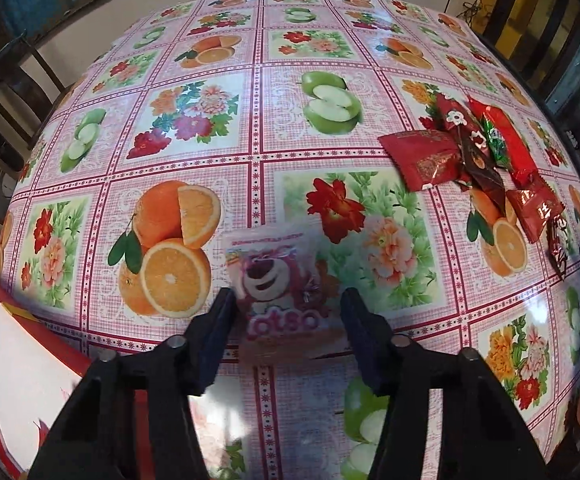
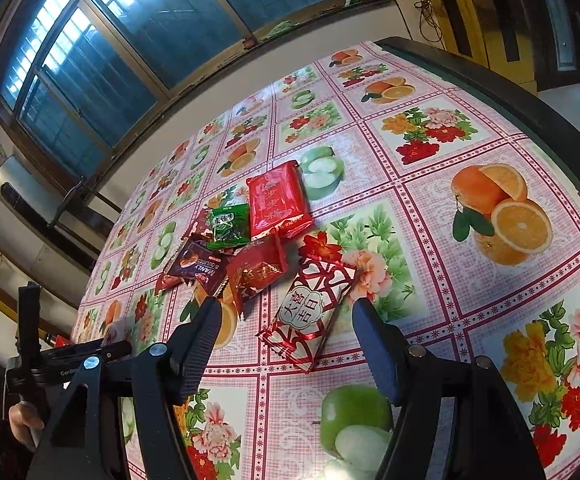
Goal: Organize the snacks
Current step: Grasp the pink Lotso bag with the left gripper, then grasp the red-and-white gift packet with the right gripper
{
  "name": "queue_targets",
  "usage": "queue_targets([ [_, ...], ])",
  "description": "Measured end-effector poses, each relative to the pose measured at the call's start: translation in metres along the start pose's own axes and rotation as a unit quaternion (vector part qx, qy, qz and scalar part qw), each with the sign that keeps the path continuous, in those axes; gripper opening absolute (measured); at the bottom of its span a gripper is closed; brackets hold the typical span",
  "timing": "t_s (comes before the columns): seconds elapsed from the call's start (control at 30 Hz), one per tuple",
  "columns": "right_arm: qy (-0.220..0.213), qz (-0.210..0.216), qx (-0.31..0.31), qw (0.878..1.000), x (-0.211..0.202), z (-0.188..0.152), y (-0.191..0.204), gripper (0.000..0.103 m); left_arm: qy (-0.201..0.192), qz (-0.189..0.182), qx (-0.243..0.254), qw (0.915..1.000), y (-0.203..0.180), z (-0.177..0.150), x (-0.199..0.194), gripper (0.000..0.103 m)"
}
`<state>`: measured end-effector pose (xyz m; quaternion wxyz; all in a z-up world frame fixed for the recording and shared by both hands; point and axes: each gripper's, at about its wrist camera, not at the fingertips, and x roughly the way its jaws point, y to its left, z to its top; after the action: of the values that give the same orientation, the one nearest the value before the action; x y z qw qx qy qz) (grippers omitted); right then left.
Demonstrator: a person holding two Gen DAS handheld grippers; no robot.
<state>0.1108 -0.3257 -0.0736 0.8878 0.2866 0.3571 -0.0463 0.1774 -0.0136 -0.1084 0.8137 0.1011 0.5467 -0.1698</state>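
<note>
The left gripper [image 1: 287, 300], half open, straddles the pink bear-print snack pouch [image 1: 277, 280] on the counter [image 1: 249, 120], not yet gripping it; next, close. The right gripper [image 2: 285, 316] hovers open and empty.

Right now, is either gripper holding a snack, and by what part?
Neither visibly grips. The left gripper straddles the pink bear packet, pads not clearly pressing. The right gripper stands open over the red-and-white packet.
</note>
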Motion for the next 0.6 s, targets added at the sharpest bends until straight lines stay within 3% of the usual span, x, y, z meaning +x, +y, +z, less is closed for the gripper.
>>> queue_targets([
  [0.3, 0.014, -0.023, 0.001, 1.0, 0.01, -0.001, -0.004, 0.071, -0.009, -0.013, -0.066, 0.9977, 0.007, 0.004, 0.002, 0.043],
  [0.6, 0.025, -0.071, -0.044, 0.996, 0.024, -0.007, 0.013, 0.071, -0.023, -0.001, -0.034, 0.9991, -0.016, -0.006, -0.001, 0.042],
])
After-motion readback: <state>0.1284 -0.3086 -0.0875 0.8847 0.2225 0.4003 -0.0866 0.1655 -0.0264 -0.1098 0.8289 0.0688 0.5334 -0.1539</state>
